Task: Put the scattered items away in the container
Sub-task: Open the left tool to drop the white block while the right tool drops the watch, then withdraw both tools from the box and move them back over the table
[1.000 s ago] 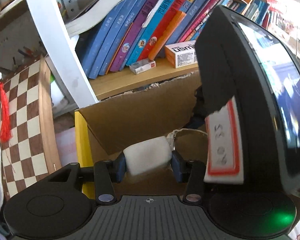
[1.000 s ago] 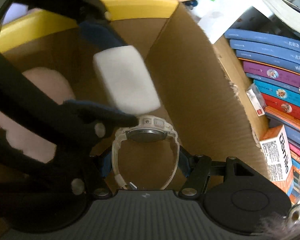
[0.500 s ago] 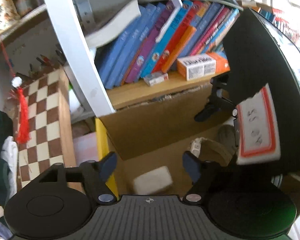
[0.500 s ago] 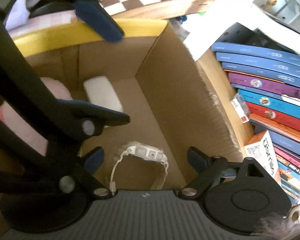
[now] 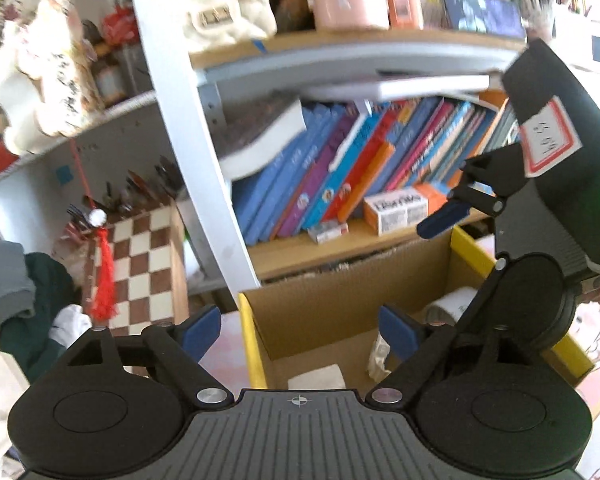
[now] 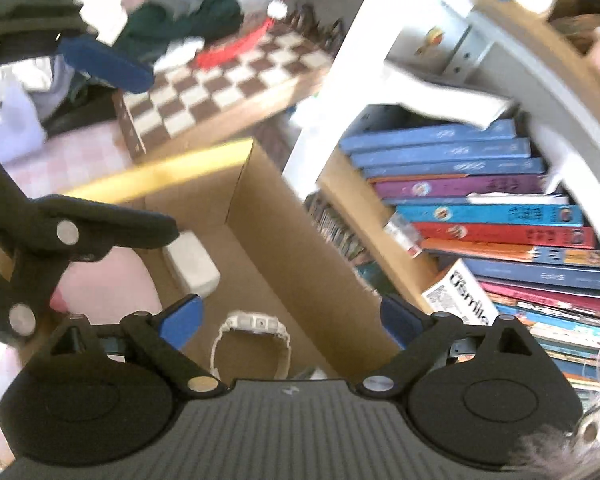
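Setting: a cardboard box (image 5: 332,304) with a yellow rim stands on the floor against a bookshelf (image 5: 340,248) packed with leaning books; a chessboard (image 5: 140,264) is propped to one side.
Left gripper (image 5: 300,332): raised above the near corner of the box, its blue-padded jaws spread wide and opening, with nothing between them.
Right gripper (image 6: 292,320): above the box and angled down into it, its jaws likewise wide and opening, gripping nothing.
White block (image 6: 192,262): lies on the box floor near the yellow-rimmed end, free of both grippers; the left wrist view shows its top just past that gripper's body.
Watch (image 6: 252,340): a pale wristwatch with its strap looped, resting on the box floor below the right gripper and near the cardboard side wall, untouched by either pad.
Other contents: something pink and soft (image 6: 112,284) sits in the box beside the block; what it is cannot be told.
Progress: judging from how things lie, both items are delivered and the grippers are free for the next pickup.
Risk, collision: the two grippers hang close together over one small box, so pulling away on crossing paths could knock one against the other.
Risk, snagging: a wide jaw tip could catch the box wall or rim and tip or drag the box.
Risk, view: both pictures are smeared, so any remaining scattered items cannot be located from here.
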`<state>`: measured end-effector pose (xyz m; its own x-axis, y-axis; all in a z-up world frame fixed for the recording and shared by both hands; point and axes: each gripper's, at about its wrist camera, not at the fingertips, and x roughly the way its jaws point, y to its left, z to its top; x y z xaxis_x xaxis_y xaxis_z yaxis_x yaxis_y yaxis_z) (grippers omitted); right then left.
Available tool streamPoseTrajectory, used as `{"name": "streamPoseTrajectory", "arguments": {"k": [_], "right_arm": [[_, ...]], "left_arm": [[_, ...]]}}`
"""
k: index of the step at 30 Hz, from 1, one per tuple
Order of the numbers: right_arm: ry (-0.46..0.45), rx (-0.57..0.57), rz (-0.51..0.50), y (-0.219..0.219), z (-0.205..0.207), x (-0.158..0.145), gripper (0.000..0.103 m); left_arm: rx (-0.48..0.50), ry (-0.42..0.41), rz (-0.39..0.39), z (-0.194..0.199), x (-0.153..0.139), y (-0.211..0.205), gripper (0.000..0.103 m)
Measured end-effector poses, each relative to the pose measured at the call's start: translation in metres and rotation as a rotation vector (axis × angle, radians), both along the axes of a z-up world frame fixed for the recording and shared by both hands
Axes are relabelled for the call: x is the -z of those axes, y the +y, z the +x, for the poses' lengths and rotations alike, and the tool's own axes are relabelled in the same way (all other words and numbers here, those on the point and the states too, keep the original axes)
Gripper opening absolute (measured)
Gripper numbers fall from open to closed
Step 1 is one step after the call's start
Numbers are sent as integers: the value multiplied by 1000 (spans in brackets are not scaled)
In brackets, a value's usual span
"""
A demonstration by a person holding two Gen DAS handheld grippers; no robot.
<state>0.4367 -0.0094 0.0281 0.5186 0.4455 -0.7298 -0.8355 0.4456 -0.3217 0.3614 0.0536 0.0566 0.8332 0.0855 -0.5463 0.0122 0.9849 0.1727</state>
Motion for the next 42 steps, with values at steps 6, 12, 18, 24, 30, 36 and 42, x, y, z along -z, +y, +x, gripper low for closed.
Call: {"name": "streamPoseTrajectory", "arguments": {"k": [6, 12, 18, 24, 30, 36, 42], "right_arm": [[-30, 26, 108, -20, -25, -25, 99], [-51, 59, 193, -44, -58, -49, 100], [-94, 104, 248, -64, -90, -62, 100], [-164, 142, 289, -85, -128, -70, 100], [-193, 213, 304, -107, -161, -66, 100], [-180, 309, 316, -125, -185, -56, 100], [-121, 399, 309, -140, -206, -35, 101]], "left_arm": [[-20, -69, -51, -34, -19, 5, 90], [-20, -107, -72, -71, -33, 5, 90], [-33, -152, -94, -107, -42, 5, 91], [-60, -193, -120, -142, -47, 8, 95], [-75, -183, -161, -168, -42, 16, 96], [-98, -168, -182, -187, -32, 22, 96], [-101, -132, -189, -206, -15, 22, 96]]}}
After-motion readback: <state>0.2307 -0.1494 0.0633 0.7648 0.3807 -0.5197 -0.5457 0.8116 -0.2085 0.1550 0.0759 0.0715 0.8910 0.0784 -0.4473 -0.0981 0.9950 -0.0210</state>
